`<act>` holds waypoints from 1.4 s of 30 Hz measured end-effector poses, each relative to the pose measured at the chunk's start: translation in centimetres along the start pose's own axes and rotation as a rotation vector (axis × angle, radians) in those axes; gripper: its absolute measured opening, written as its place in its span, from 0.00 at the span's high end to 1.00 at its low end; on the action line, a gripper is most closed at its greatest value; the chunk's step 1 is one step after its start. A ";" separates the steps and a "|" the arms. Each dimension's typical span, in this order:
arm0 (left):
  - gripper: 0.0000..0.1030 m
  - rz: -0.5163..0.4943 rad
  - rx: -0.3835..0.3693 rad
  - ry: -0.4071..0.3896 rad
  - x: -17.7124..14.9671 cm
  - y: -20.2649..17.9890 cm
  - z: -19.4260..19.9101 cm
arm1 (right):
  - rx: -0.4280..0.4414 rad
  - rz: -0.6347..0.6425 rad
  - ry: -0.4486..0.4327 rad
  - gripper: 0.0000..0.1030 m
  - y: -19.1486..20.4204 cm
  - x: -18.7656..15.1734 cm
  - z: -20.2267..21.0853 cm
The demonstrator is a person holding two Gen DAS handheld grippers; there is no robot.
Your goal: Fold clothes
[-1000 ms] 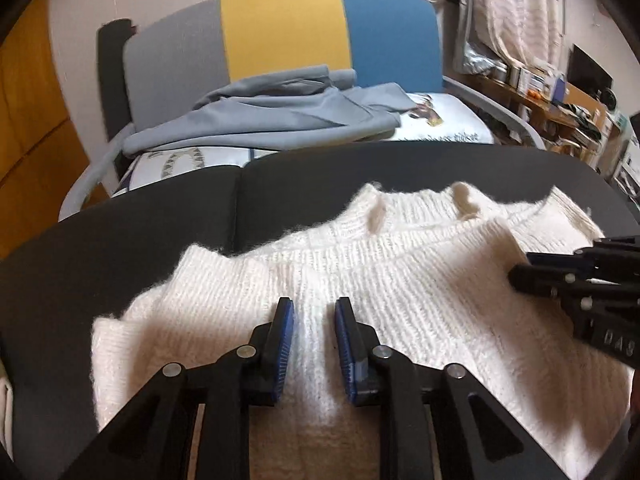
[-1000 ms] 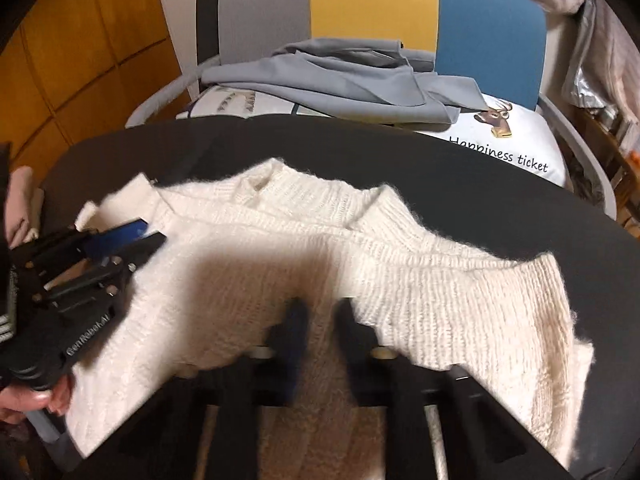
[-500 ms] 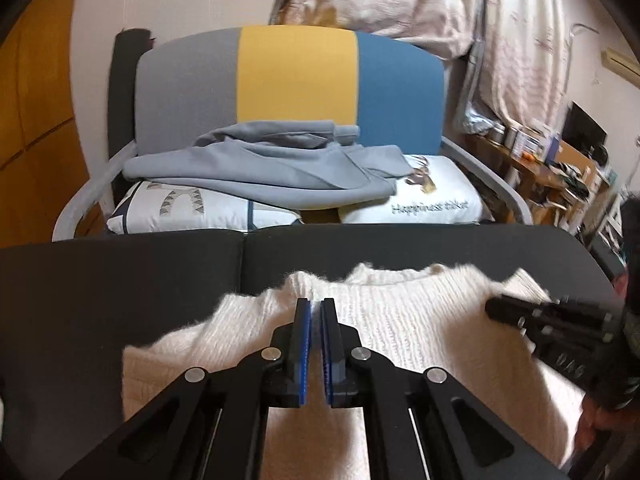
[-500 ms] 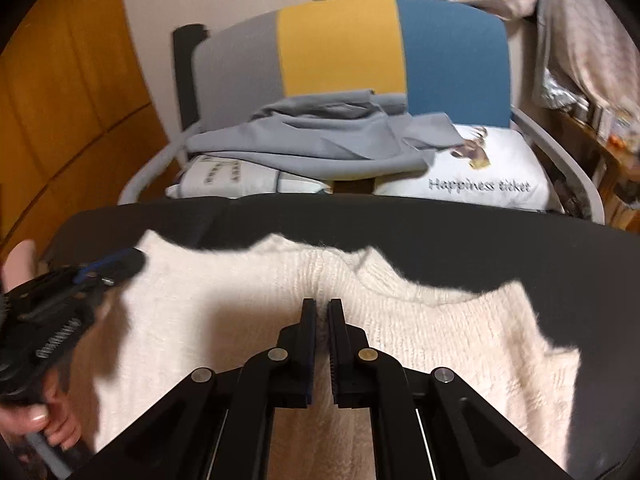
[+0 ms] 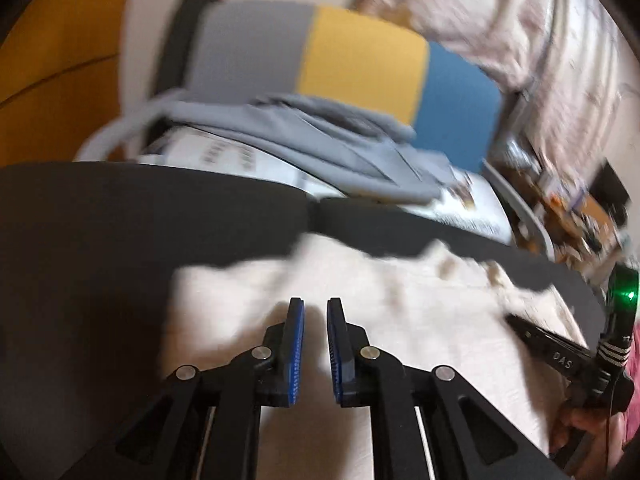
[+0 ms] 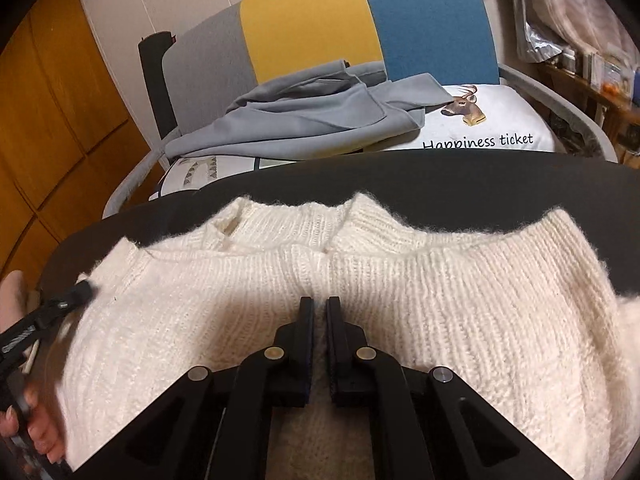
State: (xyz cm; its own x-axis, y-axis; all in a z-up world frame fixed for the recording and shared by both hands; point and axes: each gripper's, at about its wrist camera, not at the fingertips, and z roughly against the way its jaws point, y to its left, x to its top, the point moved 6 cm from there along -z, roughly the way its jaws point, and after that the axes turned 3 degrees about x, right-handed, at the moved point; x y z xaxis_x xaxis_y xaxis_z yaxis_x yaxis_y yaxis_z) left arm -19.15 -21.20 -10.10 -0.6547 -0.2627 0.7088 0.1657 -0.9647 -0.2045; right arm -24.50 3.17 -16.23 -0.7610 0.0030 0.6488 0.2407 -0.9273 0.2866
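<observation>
A cream knitted sweater lies flat on the black table, collar toward the far edge; it also shows blurred in the left wrist view. My left gripper hovers over the sweater's left part, jaws a narrow gap apart with nothing between them. My right gripper sits over the sweater's middle below the collar, jaws nearly closed with a thin gap; whether knit is pinched I cannot tell. Each gripper appears at the edge of the other's view.
Behind the table stands a chair with a grey, yellow and blue back, holding a grey garment and a white deer-print cushion. Wooden cabinets are at left. Cluttered shelves are at right.
Both grippers closed from open a second ago. The left wrist view has swung and blurred, and its jaws have parted slightly. The right gripper has dropped closer to the sweater.
</observation>
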 end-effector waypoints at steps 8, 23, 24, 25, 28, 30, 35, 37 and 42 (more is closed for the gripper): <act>0.82 -0.208 0.042 0.074 -3.3 0.3 -0.5 | -0.006 0.009 -0.001 0.96 0.2 -0.3 0.1; 0.84 -0.210 -0.041 0.111 -11.9 -0.1 8.7 | 0.031 0.165 0.056 0.95 3.5 -4.9 8.2; 0.84 -0.196 -0.041 0.117 -11.7 -0.1 8.7 | 0.030 0.155 0.035 0.95 3.6 -4.0 8.4; 0.84 -0.183 -0.041 0.121 -11.6 0.0 8.6 | 0.028 0.145 0.015 0.95 3.8 -3.2 8.7; 0.84 -0.154 -0.051 0.131 -11.9 0.3 9.0 | -0.054 0.145 0.119 1.00 3.2 -3.7 5.1; 0.84 -0.129 -0.053 0.144 -12.1 0.7 9.5 | -0.081 0.135 0.131 1.00 2.2 -5.3 3.1; 0.84 -0.138 -0.033 0.153 -12.3 0.8 10.1 | -0.104 0.133 0.067 0.97 3.8 -4.9 5.8; 0.84 -0.146 -0.025 0.145 -12.4 0.6 10.1 | -0.033 0.150 0.046 0.92 5.9 -4.9 7.2; 0.84 -0.126 -0.034 0.147 -12.4 0.8 10.0 | 0.078 0.280 0.212 0.52 13.0 -7.3 5.6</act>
State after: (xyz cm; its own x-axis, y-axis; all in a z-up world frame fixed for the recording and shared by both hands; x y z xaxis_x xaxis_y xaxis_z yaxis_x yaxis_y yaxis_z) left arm -3.54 -18.83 -12.30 -0.7697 -0.1320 0.6246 0.0523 -0.9881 -0.1444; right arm -12.46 -6.78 -13.27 -0.7651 -0.3318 0.5518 0.4963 -0.8499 0.1771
